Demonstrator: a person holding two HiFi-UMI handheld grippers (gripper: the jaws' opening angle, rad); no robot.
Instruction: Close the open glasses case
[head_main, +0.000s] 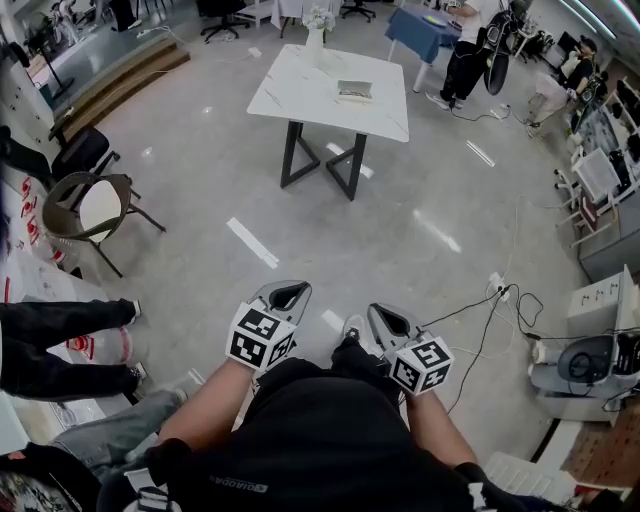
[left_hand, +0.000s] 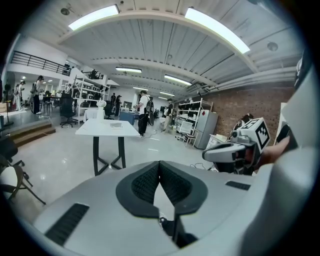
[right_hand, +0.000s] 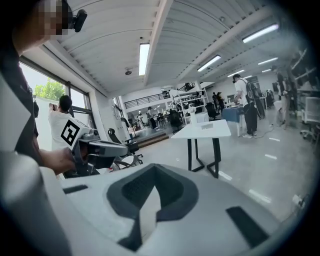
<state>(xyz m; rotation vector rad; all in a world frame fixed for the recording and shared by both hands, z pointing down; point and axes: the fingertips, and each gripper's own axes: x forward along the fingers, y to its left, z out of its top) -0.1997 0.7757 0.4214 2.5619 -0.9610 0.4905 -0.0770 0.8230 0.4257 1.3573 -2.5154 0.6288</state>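
Pointing at a distant white table, left claw and right claw pressed together, ribbed black pads

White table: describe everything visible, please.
The table has a square white top, marble-like with faint veins, on two dark angular frame legs. It stands upright, alone on the glossy grey floor. On top are a small flat case right of the middle and a white vase holding flowers at the far edge. Whether the case is open is too small to tell.
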